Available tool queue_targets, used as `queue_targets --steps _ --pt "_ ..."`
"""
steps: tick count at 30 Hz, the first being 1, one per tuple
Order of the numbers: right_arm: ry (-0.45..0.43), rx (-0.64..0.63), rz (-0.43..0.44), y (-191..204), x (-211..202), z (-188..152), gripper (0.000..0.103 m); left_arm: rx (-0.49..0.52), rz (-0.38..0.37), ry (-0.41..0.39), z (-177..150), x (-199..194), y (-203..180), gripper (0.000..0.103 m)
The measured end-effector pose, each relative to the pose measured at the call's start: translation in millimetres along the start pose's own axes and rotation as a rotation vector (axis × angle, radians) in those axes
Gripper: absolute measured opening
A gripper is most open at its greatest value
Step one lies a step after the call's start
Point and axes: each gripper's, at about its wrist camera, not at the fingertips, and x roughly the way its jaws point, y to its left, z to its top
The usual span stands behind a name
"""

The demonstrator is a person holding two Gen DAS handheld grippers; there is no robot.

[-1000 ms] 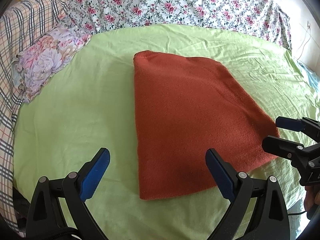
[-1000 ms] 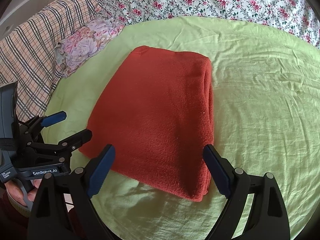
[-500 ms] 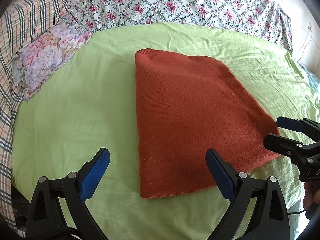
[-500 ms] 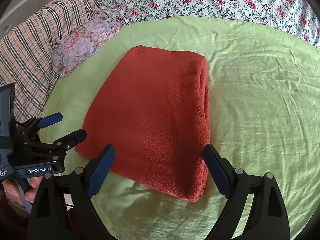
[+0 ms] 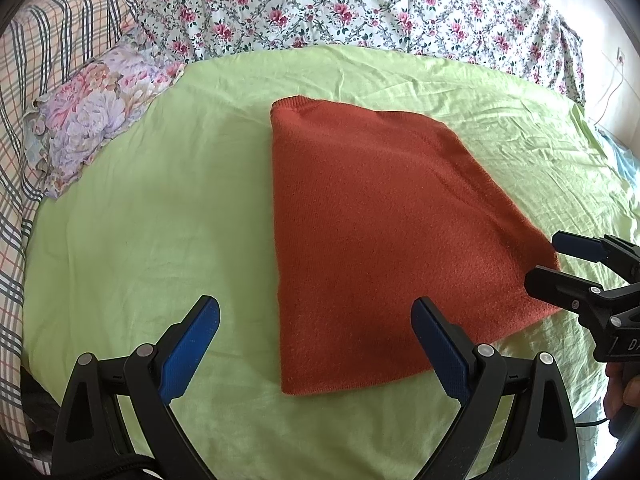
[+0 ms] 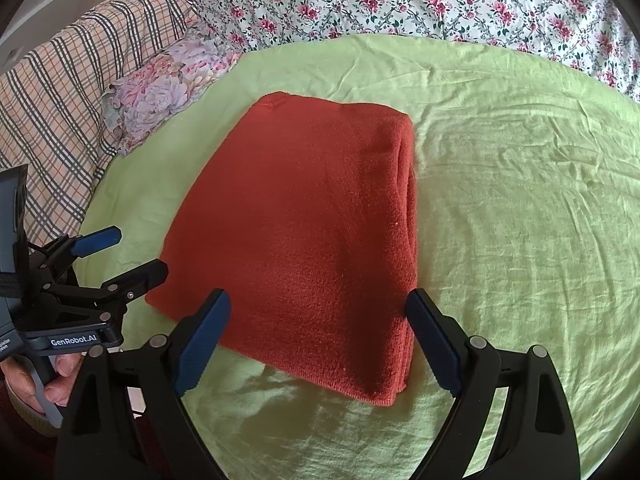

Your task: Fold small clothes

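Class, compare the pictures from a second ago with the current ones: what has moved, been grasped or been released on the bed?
Nothing visibly changed. The folded orange garment lies flat on the green sheet as before, and the left gripper and right gripper stay open above its near edge, holding nothing.

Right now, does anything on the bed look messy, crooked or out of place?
Nothing stands out. The red sweater lies folded flat on the green sheet, its layers stacked evenly at the right edge. Both grippers, left and right, hover open, holding nothing.
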Motion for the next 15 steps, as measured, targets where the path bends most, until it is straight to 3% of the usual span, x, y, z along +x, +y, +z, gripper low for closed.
queue_targets --steps 15 --pt "-0.008 -0.012 -0.003 -0.4 0.0 -0.1 0.090 0.001 -0.002 0.000 0.1 -0.3 -1.6 0.097"
